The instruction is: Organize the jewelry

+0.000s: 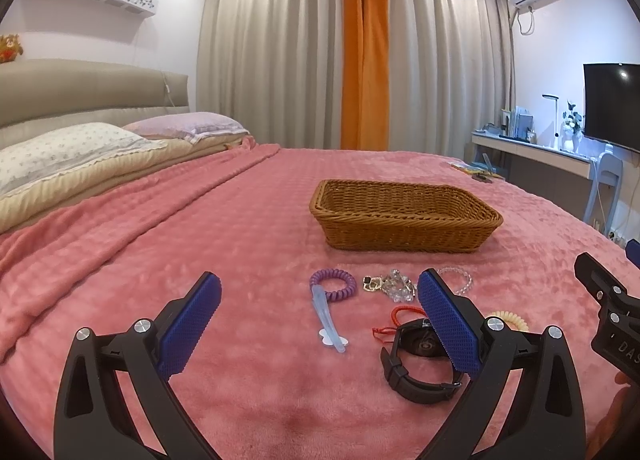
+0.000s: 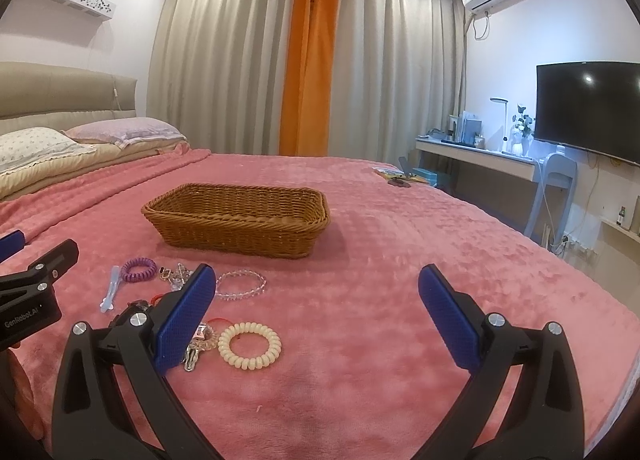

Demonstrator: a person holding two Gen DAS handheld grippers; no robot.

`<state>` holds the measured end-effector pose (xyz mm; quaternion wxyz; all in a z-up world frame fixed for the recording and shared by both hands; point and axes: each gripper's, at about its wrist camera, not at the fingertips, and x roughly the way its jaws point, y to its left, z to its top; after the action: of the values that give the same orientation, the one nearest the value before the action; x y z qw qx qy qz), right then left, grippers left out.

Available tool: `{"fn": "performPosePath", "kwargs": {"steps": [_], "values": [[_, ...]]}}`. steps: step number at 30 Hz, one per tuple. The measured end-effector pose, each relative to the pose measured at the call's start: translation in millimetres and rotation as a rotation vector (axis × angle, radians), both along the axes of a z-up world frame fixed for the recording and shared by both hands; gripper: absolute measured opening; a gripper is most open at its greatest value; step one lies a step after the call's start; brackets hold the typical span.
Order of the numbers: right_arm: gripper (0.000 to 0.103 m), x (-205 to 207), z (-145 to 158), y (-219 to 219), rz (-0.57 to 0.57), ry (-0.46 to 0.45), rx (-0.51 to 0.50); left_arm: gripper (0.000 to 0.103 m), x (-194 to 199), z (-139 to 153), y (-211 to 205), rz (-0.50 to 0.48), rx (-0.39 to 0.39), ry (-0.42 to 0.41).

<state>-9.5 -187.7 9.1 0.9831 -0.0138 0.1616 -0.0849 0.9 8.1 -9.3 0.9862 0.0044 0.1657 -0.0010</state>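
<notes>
A brown wicker basket (image 1: 404, 216) (image 2: 240, 218) stands on the pink bed. In front of it lie a purple coil band (image 1: 333, 283) (image 2: 139, 269), a light blue hair clip (image 1: 329, 320) (image 2: 109, 294), a clear bead bracelet (image 1: 460, 280) (image 2: 241, 285), a crystal trinket (image 1: 390, 284), a red cord (image 1: 396, 320), a black watch (image 1: 416, 360) and a cream coil band (image 2: 250, 345) (image 1: 512, 320). My left gripper (image 1: 320, 324) is open above the hair clip. My right gripper (image 2: 316, 316) is open, right of the cream band.
Pillows (image 1: 68, 152) and a folded quilt lie at the bed's head, far left. Small items (image 2: 396, 178) sit at the bed's far right edge. A desk (image 2: 480, 156), chair and TV (image 2: 588, 112) stand to the right.
</notes>
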Motion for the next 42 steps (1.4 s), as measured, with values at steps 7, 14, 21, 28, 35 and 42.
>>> {"fn": "performPosePath", "kwargs": {"steps": [7,14,21,28,35,42], "values": [[0.097,1.0,-0.3,0.3,0.002,0.0,0.0,0.095,2.4,-2.2,2.7,-0.001,0.002,0.022],[0.097,2.3,-2.2,0.5,-0.004,0.006,0.003,0.095,2.8,-1.7,3.9,0.0,0.003,0.02],[0.097,2.6,-3.9,3.6,-0.004,0.009,-0.01,0.095,3.4,-1.3,5.4,0.0,-0.003,0.035],[0.097,9.2,-5.8,-5.1,0.003,0.054,0.029,0.095,23.2,0.7,39.7,-0.104,-0.16,0.148],[0.074,29.0,-12.7,-14.9,0.011,0.182,0.067,0.08,41.6,-11.9,39.9,-0.22,-0.15,0.305],[0.047,56.5,-30.2,-19.6,0.131,0.373,0.142,0.057,48.7,-26.6,7.5,-0.325,-0.156,0.456]]}}
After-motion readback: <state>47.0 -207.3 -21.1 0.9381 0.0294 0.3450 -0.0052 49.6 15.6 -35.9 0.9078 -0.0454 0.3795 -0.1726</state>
